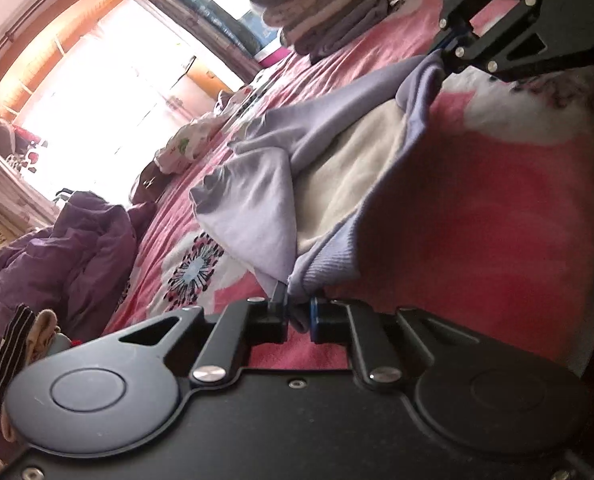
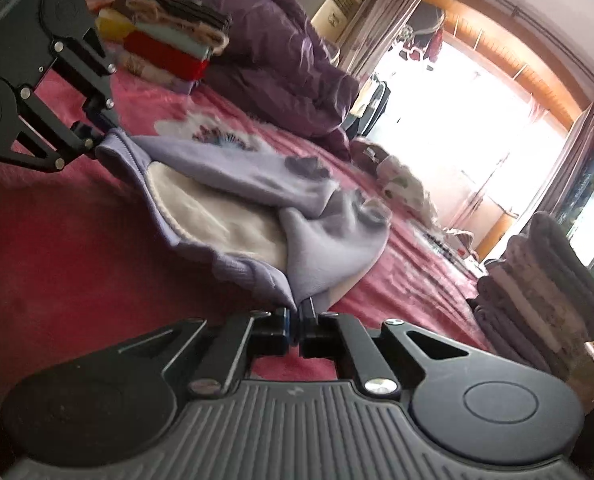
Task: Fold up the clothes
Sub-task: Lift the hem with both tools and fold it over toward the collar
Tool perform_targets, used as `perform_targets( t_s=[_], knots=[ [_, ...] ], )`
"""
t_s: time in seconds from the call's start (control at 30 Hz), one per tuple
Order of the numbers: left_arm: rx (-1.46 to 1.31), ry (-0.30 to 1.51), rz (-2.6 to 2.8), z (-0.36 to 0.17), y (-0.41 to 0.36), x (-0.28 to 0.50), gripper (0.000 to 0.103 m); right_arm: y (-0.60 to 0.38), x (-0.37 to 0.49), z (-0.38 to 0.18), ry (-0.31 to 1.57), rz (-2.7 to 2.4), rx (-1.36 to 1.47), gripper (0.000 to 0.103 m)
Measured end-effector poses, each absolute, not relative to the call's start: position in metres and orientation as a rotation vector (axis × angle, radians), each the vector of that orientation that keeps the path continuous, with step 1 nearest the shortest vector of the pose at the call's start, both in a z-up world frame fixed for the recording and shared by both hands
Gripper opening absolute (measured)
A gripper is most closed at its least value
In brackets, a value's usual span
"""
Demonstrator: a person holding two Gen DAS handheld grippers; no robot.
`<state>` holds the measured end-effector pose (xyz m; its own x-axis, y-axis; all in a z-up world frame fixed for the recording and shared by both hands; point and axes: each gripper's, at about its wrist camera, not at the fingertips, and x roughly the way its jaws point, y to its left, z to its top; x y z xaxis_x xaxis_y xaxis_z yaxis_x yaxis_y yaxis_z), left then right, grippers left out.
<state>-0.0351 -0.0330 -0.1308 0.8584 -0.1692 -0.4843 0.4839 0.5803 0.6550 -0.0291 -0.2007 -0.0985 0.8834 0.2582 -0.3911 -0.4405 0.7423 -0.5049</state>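
The lavender sweatshirt (image 1: 329,136) with a cream fleece lining lies stretched across the centre of both frames on the pink floral bedspread (image 1: 497,200). The left gripper (image 1: 299,312), bottom centre, pinches its ribbed hem; the right gripper (image 2: 295,322) clamps the hem's other corner. A stack of folded clothes (image 2: 545,280) sits at right, a purple duvet (image 2: 273,52) at top.
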Motion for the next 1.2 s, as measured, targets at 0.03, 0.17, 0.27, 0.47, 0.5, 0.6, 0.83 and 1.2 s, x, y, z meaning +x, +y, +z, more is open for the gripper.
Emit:
perform_targets(
  t_s=[0.03, 0.17, 0.27, 0.47, 0.5, 0.6, 0.83, 1.2],
  knots=[
    [0.872, 0.394, -0.409, -0.127, -0.032, -0.039, 0.008, -0.203, -0.035, -0.095, 0.300, 0.393, -0.625, 0.006],
    [0.851, 0.376, -0.458, -0.102, -0.028, -0.054, 0.008, -0.211, -0.059, -0.079, 0.269, 0.406, -0.623, 0.006],
    [0.780, 0.349, -0.481, -0.077, -0.022, -0.061, 0.008, -0.214, -0.060, -0.064, 0.256, 0.406, -0.606, 0.006],
    [0.622, 0.336, -0.524, -0.039, -0.006, -0.040, 0.008, -0.222, -0.032, -0.036, 0.258, 0.404, -0.539, 0.006],
    [0.599, 0.338, -0.526, -0.034, -0.005, -0.032, 0.008, -0.223, -0.027, -0.031, 0.258, 0.403, -0.528, 0.006],
    [0.528, 0.351, -0.535, -0.020, 0.000, 0.001, 0.008, -0.227, -0.013, -0.017, 0.259, 0.402, -0.494, 0.006],
    [0.303, 0.442, -0.584, -0.018, 0.019, 0.088, 0.008, -0.240, 0.049, 0.004, 0.311, 0.427, -0.349, 0.006],
    [-0.211, 0.613, -0.531, -0.085, 0.058, 0.188, 0.018, -0.310, 0.164, -0.066, 0.466, 0.440, 0.354, 0.022]
  ],
)
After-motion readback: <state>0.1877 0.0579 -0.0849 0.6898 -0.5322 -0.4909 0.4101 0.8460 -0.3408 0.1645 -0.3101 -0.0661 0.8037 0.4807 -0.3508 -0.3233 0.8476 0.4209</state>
